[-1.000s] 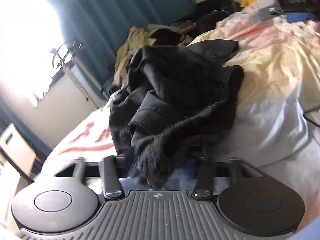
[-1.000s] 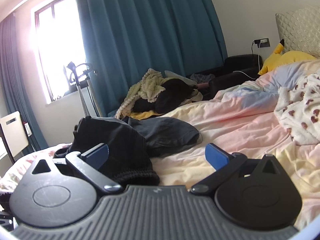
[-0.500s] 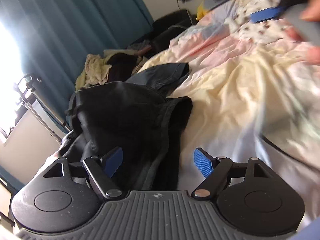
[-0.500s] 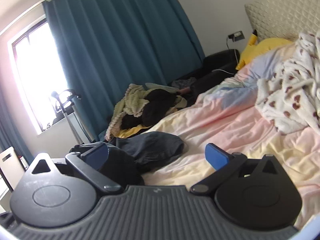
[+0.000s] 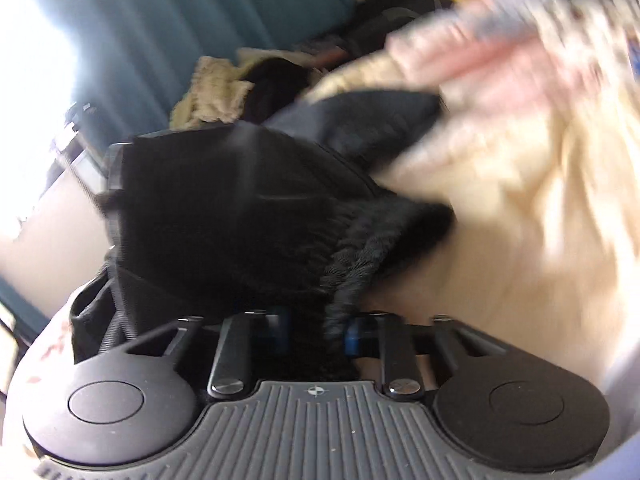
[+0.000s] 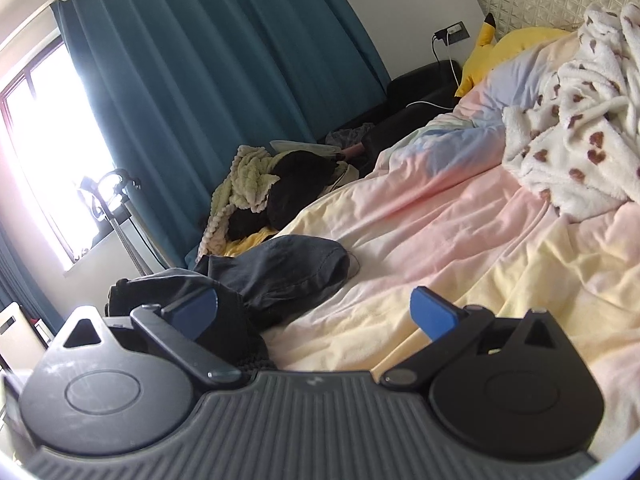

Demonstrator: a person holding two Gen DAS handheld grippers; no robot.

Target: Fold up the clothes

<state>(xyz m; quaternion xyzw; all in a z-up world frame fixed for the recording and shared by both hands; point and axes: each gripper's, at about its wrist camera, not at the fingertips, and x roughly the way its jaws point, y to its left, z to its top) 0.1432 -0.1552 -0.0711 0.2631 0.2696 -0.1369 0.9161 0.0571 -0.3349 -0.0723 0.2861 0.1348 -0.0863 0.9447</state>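
A black garment (image 5: 240,216) with a ribbed knit hem (image 5: 368,248) lies bunched on the pastel bed cover (image 5: 520,200). My left gripper (image 5: 316,332) is shut on that hem, with black fabric pinched between the blue pads; this view is blurred by motion. Behind it lies a dark grey garment (image 5: 360,120). In the right wrist view the same dark grey garment (image 6: 288,272) rests on the bed cover (image 6: 440,232), and the black garment (image 6: 236,328) sits behind the left finger. My right gripper (image 6: 316,312) hovers open above the cover, holding nothing.
A white fleece with brown hearts (image 6: 580,140) lies at the far right of the bed. A heap of clothes (image 6: 272,184) sits beyond the bed's far edge, below the teal curtain (image 6: 220,80). A yellow plush (image 6: 504,44) is by the headboard. A metal stand (image 6: 116,208) is at the window.
My left gripper, open half a second ago, has shut on the black garment's ribbed hem. The right gripper stayed open while its view swung toward the headboard.
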